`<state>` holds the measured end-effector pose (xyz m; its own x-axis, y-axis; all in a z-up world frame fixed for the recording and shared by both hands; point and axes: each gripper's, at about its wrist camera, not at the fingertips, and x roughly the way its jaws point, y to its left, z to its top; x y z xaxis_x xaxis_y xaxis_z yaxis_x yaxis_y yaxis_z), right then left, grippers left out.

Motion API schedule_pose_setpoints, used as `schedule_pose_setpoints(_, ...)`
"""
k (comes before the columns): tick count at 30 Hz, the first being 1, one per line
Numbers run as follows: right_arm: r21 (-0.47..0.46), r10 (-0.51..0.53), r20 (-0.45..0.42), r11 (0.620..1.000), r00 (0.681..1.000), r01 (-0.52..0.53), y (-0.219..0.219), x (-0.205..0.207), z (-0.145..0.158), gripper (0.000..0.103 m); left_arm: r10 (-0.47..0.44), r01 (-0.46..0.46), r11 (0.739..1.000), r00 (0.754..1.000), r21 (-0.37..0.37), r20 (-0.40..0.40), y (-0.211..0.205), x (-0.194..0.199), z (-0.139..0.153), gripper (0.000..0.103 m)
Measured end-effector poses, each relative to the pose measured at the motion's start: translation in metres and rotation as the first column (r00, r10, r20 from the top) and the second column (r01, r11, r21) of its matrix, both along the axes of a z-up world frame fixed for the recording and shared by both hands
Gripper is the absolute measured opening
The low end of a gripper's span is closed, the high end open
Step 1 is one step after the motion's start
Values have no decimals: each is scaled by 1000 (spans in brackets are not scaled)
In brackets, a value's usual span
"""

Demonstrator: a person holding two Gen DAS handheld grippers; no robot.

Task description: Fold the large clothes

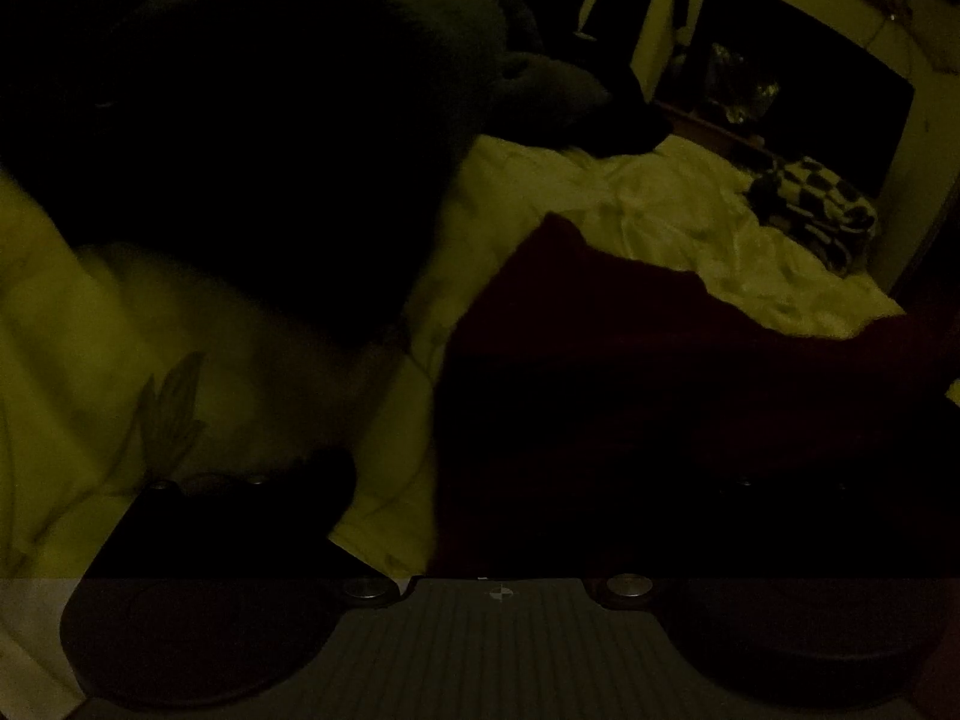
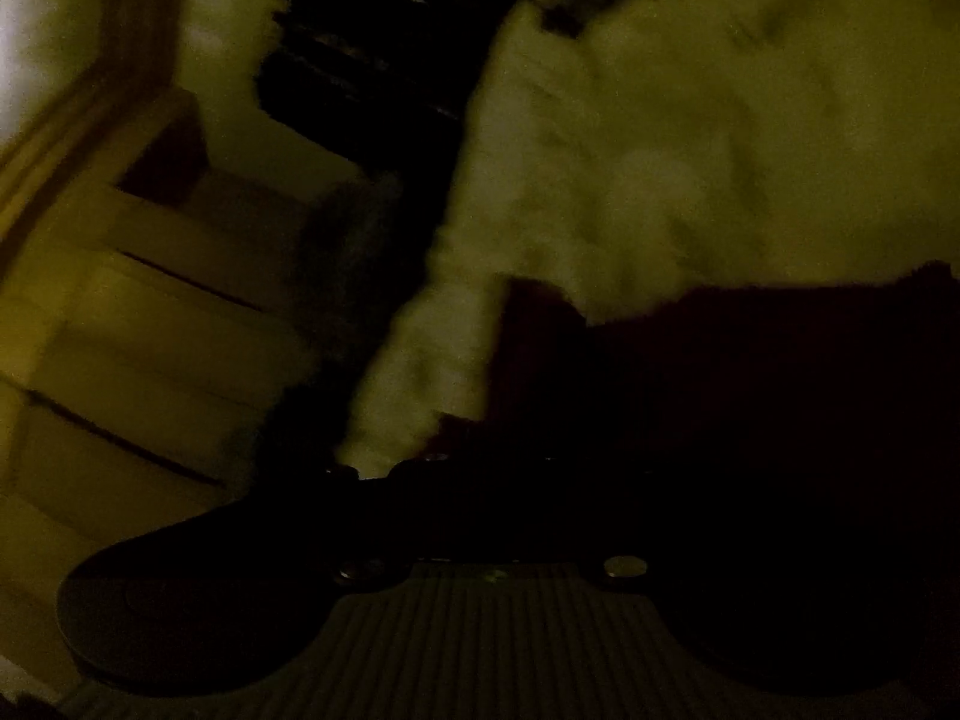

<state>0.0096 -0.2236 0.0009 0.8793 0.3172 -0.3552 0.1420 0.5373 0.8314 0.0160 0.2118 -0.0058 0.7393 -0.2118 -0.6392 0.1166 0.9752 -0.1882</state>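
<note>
Pretty dark shots, so take this loosely. Far left in the left wrist view, a big black garment sat heaped on the pale bed sheet. Just right of it, a dark red garment was spread over the near part of the bed, running under the left gripper. Its left finger showed against the sheet, but the right one was lost in the dark cloth, so I couldn't tell how far the fingers were apart or whether they held anything. A checkered cloth lay at the far right. In the right wrist view, the right gripper was over the same red garment, and there too I couldn't tell.
</note>
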Motion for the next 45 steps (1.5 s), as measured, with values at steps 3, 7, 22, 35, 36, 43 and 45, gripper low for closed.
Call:
schedule_pose_setpoints(3, -68, 4, 125, 998, 992, 5, 12, -34, 50, 2, 4, -4, 1000, 1000, -2, -3, 3, -2, 0, 103)
schedule_pose_setpoints(7, -206, -47, 118, 976, 992, 71, 15, -85, 91, 2, 4, -4, 1000, 1000, -3, -2, 2, -2, 0, 103)
schedule_pose_setpoints(22, -370, -135, -180, 927, 974, 60, 22, -95, 26, 69, 95, -80, 981, 992, -176, 80, 32, -17, 12, 103)
schedule_pose_setpoints(35, -223, -116, -173, 972, 978, 76, 7, -79, 5, 8, 151, -139, 973, 987, -184, 53, 38, -16, 11, 103)
schedule_pose_setpoints(36, -203, -98, -142, 977, 985, 68, 7, -87, 13, 8, 151, -139, 974, 987, -181, 51, 37, -15, 11, 103)
schedule_pose_setpoints(43, -282, -54, -174, 959, 983, 3, 30, -119, 47, 7, 154, -144, 972, 987, -186, 44, 40, -15, 10, 103)
schedule_pose_setpoints(45, -357, -58, -260, 933, 964, -41, 37, -120, 38, 6, 154, -144, 973, 987, -181, 40, 39, -14, 9, 103)
